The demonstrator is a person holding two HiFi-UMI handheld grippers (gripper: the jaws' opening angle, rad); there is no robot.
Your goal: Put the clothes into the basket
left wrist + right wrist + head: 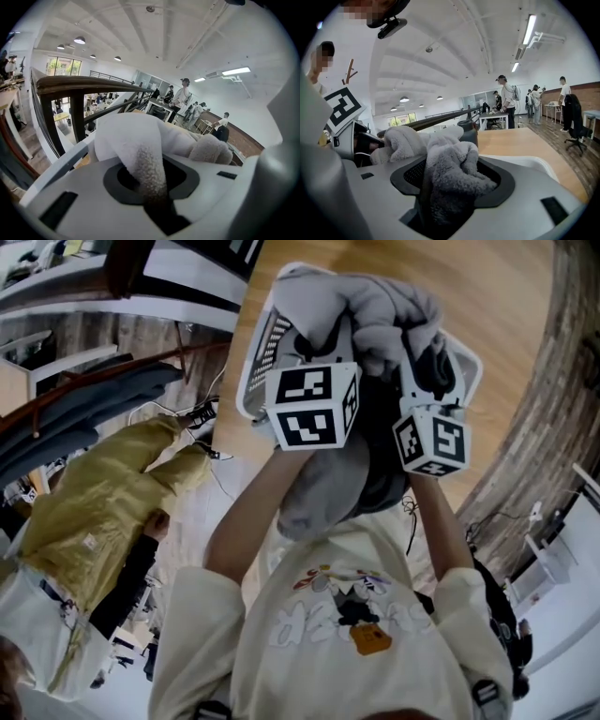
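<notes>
Left gripper [149,197], jaws nearly closed, and right gripper [445,201], jaws wider, are clamping grey fleece [375,296] over the white basket [253,371].

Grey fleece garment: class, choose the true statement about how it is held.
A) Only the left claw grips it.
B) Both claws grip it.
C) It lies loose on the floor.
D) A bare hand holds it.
B: the grey fleece garment is pinched in the left claw in the left gripper view, and a wad of it sits clamped in the right claw in the right gripper view.
</notes>
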